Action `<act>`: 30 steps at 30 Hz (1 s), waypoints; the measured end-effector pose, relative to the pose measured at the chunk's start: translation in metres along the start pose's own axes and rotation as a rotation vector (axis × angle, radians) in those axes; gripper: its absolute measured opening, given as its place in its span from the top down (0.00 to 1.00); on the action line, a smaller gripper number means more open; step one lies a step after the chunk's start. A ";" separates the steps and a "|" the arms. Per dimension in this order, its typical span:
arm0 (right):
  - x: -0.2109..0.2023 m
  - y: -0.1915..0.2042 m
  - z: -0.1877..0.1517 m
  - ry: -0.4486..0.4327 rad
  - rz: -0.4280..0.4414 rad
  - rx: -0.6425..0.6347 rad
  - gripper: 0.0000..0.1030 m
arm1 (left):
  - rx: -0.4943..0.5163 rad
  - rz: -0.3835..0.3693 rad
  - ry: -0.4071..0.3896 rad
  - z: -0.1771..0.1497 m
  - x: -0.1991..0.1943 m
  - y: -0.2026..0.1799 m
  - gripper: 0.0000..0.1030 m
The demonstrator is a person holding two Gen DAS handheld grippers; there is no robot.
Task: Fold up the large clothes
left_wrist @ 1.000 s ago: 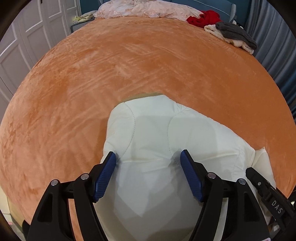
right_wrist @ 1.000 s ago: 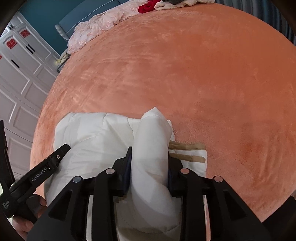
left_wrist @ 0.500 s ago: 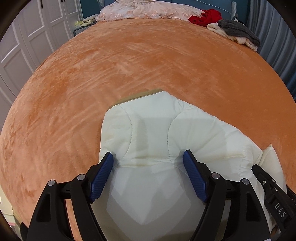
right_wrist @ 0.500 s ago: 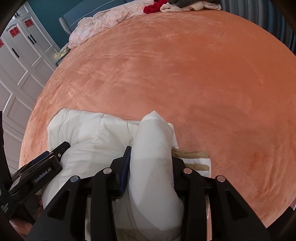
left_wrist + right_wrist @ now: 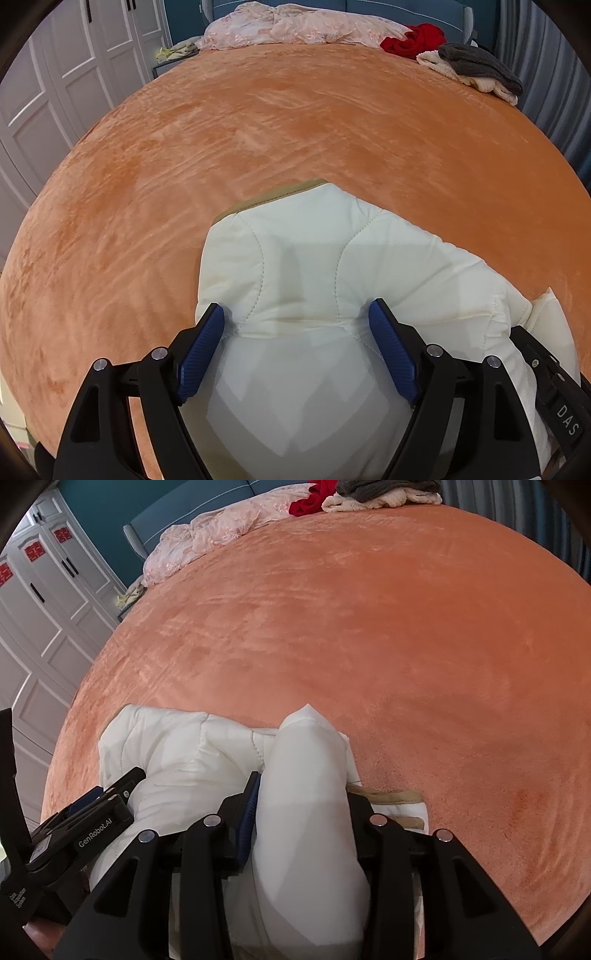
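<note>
The left tongs [image 5: 295, 325] stand fairly wide, their blue pads [image 5: 391, 354] pressing in on either side of a thick fold of the cream quilted jacket [image 5: 303, 266], which bulges up between them. The right tongs [image 5: 303, 794] are much narrower, clamped on a puffy rolled part of the same jacket [image 5: 306, 775], likely a sleeve, that fills the gap between the fingers. The jacket lies bunched at the near edge of the bed, on an orange plush blanket [image 5: 295, 122], with tan trim showing at its far edge in the left view and beside the right tongs in the right view. In the right wrist view the left tool's body [image 5: 88, 827] reads "GenRobot.AI"; in the left wrist view the right tool's side [image 5: 565, 417] shows the letters "DAS". Beyond the jacket the blanket runs bare across most of the bed. At the far end lie a pink lace cover [image 5: 295, 26], a red garment [image 5: 413, 38] and a grey-and-cream pile [image 5: 476, 66]. White panelled wardrobe doors [image 5: 44, 602] with red emblems stand along the left side.
</note>
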State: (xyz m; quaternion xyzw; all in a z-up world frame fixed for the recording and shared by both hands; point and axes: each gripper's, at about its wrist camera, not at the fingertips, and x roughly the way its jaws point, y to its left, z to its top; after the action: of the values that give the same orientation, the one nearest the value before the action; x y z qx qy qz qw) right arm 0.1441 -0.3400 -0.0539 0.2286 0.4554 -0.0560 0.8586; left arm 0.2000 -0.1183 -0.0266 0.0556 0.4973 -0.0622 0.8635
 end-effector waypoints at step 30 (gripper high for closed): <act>-0.080 0.006 -0.058 0.080 -0.064 -0.163 0.69 | -0.020 -0.022 0.040 -0.061 -0.098 0.012 0.23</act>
State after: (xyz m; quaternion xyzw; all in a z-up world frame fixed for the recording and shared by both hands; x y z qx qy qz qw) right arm 0.0559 -0.3177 -0.0152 0.1455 0.4994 -0.0372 0.8533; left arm 0.1012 -0.0917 0.0285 0.0427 0.5157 -0.0656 0.8532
